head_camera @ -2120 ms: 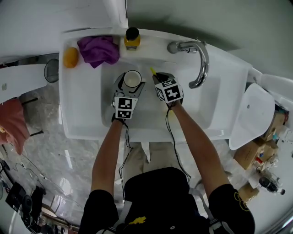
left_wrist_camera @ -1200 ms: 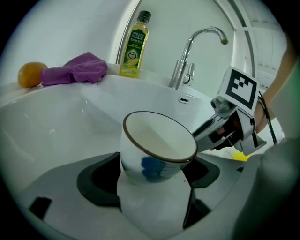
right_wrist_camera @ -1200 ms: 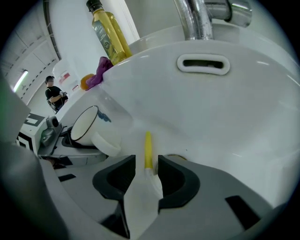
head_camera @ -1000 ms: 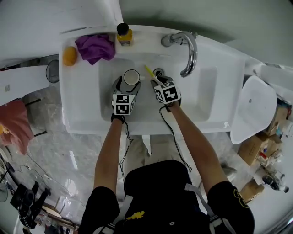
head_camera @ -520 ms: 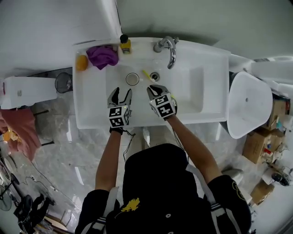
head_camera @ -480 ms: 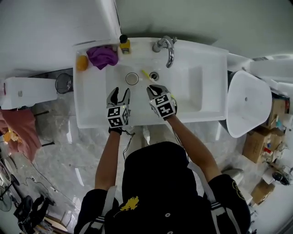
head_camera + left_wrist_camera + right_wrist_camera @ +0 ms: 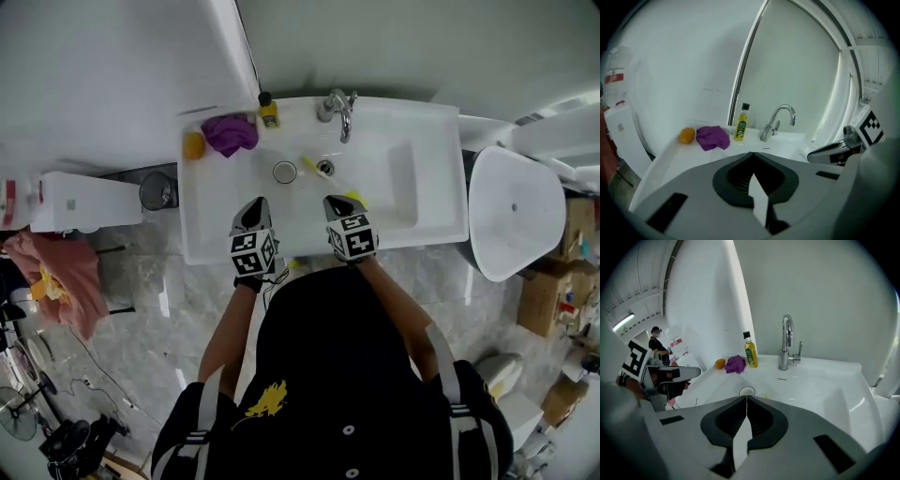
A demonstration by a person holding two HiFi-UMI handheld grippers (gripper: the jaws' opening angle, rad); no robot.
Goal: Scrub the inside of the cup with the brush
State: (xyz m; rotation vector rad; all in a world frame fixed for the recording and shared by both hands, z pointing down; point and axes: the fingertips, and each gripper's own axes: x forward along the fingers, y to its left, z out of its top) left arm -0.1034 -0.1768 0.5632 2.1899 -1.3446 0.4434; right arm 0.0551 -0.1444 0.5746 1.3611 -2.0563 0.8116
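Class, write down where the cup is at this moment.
In the head view, the cup stands in the sink, just left of the yellow brush and the drain, beyond the left gripper.

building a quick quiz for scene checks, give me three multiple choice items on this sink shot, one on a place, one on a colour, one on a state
1. Where is the cup?
A. in the sink basin
B. on the floor
C. between the right gripper's jaws

2. What colour is the cloth on the ledge?
A. green
B. purple
C. white

3. How do the left gripper's jaws stand?
A. wide apart
B. shut on the cup
C. shut, with nothing between them

1 A: the head view shows it in the basin beside the brush.
2 B: both gripper views show it purple.
3 C: the left gripper view shows the jaws met and empty.
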